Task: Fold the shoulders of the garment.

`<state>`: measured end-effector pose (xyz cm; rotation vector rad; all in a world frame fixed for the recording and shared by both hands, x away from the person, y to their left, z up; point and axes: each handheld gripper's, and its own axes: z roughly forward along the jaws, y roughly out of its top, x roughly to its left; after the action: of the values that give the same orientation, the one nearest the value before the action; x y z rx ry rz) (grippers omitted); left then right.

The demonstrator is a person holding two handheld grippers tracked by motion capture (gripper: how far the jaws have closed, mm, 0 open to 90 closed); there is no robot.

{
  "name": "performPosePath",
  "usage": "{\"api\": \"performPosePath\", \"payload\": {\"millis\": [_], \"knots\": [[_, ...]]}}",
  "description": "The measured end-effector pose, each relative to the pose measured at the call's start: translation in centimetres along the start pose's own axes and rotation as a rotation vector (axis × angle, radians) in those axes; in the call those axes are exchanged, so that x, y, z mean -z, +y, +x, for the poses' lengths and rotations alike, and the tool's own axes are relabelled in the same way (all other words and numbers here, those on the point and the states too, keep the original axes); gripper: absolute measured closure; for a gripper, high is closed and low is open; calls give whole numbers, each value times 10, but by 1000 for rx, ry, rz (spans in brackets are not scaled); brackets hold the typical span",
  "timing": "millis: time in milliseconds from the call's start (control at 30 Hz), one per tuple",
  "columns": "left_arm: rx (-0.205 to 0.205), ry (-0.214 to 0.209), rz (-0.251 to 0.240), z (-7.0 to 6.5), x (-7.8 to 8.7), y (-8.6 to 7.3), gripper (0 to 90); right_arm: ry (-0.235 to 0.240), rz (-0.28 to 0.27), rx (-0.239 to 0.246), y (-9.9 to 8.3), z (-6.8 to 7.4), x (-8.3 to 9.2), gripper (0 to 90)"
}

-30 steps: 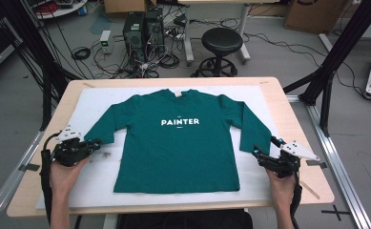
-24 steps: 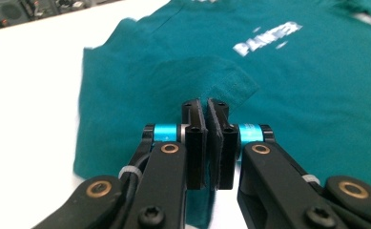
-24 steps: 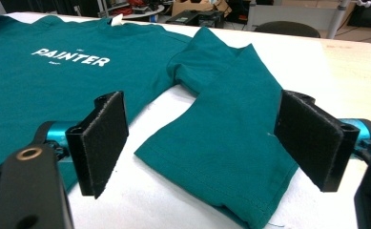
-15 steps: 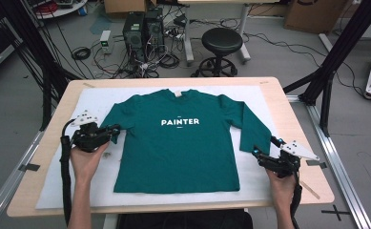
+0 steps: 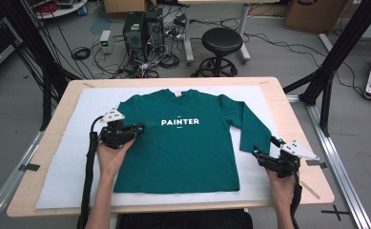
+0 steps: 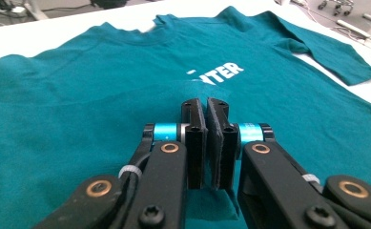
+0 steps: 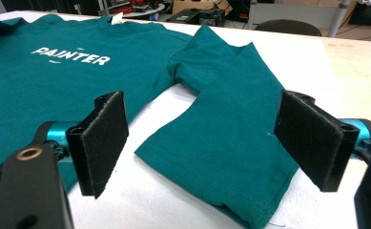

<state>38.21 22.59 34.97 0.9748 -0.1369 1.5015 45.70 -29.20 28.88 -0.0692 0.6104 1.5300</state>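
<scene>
While a second ago out at the table's left edge, left gripper (image 5: pixel 136 129) now over the green shirt (image 5: pixel 188 143), pinching its left sleeve folded inward, right gripper (image 5: pixel 262 151) unmoved, spread wide by the right sleeve (image 7: pixel 231 143).

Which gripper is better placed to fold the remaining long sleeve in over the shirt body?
Right. The right gripper has its jaws open, with the spread sleeve's cuff lying just ahead of them. The left gripper is busy: shut on a fold of green shirt cloth over the chest.
</scene>
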Motion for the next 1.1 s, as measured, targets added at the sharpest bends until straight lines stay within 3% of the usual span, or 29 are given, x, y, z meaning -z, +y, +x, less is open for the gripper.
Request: {"api": "performPosePath", "payload": {"millis": [300,733,1100], "knots": [[-57,-35,36,-35,-40,4,858,3,2,0,0,0,0,192],[-112,-87,76,-71,-73,8,856,0,4,4,0,0,0,192],[-136,-120,93,-90,-93,9,855,0,5,3,0,0,0,192]]}}
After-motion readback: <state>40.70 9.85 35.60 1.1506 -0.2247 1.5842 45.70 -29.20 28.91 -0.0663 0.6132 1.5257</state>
